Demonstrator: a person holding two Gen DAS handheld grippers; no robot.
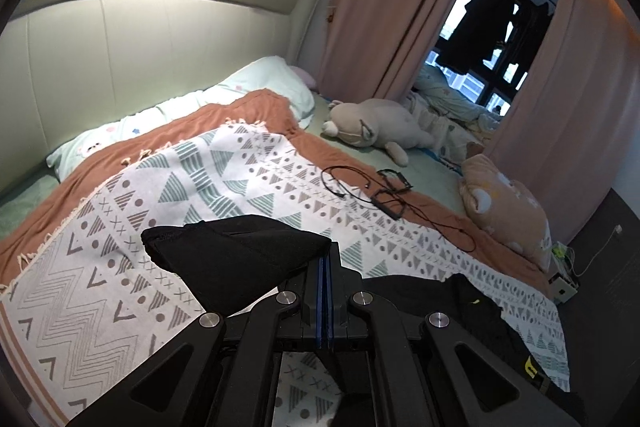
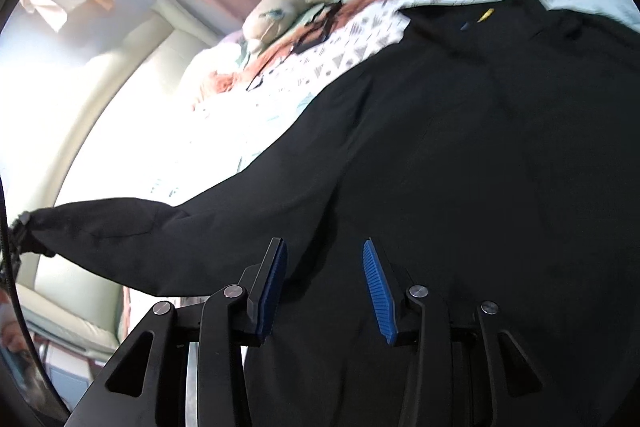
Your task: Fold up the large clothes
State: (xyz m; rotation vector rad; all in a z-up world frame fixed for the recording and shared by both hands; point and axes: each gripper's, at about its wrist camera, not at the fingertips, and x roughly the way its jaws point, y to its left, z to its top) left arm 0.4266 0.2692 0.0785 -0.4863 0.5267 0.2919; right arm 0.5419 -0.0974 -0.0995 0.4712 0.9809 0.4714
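left gripper (image 1: 325, 267) pinching a black sleeve end while the right gripper (image 2: 325, 273) is hovering spread apart over the black garment (image 2: 480, 155)

in the left wrist view the blue pads are pressing together on the sleeve cuff (image 1: 236, 259), which is bunching out toward 10 o'clock above the patterned blanket (image 1: 200, 171); more dark cloth is lying at 4 o'clock; a black cable (image 1: 372, 187) is resting on the blanket at 1 o'clock, a grey plush toy (image 1: 372, 123) beyond it; in the right wrist view the garment is spreading across the bed, filling the frame from 12 to 6 o'clock, its sleeve (image 2: 120, 231) stretching out to 9 o'clock; the right fingers are holding nothing between them
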